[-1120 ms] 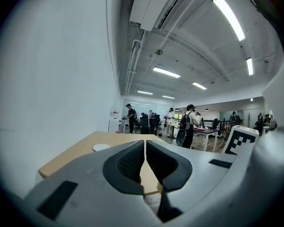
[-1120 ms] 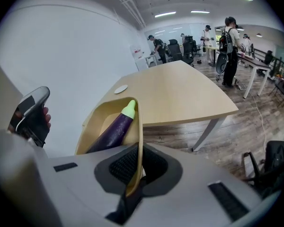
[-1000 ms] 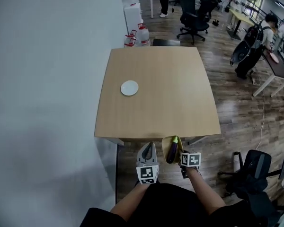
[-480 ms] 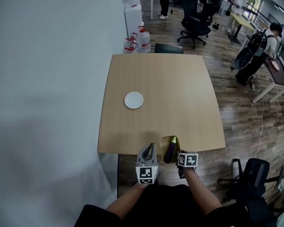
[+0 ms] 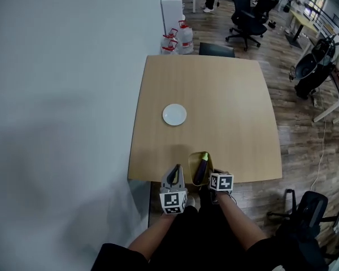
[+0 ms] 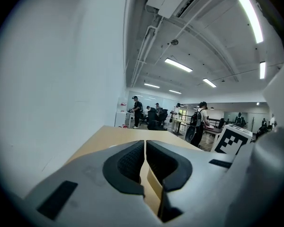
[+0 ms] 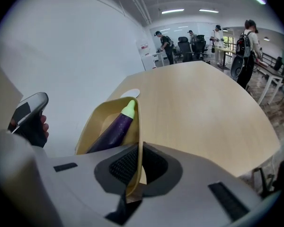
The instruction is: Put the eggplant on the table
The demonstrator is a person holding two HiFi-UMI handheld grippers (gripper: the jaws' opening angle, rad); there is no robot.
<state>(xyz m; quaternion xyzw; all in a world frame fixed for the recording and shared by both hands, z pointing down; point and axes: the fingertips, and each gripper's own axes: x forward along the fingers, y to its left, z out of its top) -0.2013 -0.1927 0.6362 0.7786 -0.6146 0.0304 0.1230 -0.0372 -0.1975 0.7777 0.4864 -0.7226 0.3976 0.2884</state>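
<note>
A dark purple eggplant (image 5: 201,169) with a green cap lies in a yellow bowl (image 5: 195,161), which hangs over the near edge of the wooden table (image 5: 226,106). My right gripper (image 5: 213,175) is shut on the bowl's near rim. In the right gripper view the rim (image 7: 139,126) runs between the closed pads of the right gripper (image 7: 138,167), and the eggplant (image 7: 114,127) leans inside. My left gripper (image 5: 175,170) sits just left of the bowl, shut and empty. In its own view the left gripper (image 6: 145,157) shows its pads meeting with nothing between them.
A small white plate (image 5: 174,114) lies on the table's left half. A white wall runs along the left. Water jugs (image 5: 178,38) and a dark chair back (image 5: 217,49) stand beyond the far edge. A black office chair (image 5: 308,208) is at my right.
Both grippers have moved forward toward the table together. The bowl with the eggplant has gone from short of the near edge to over it. Neither grip has changed.
</note>
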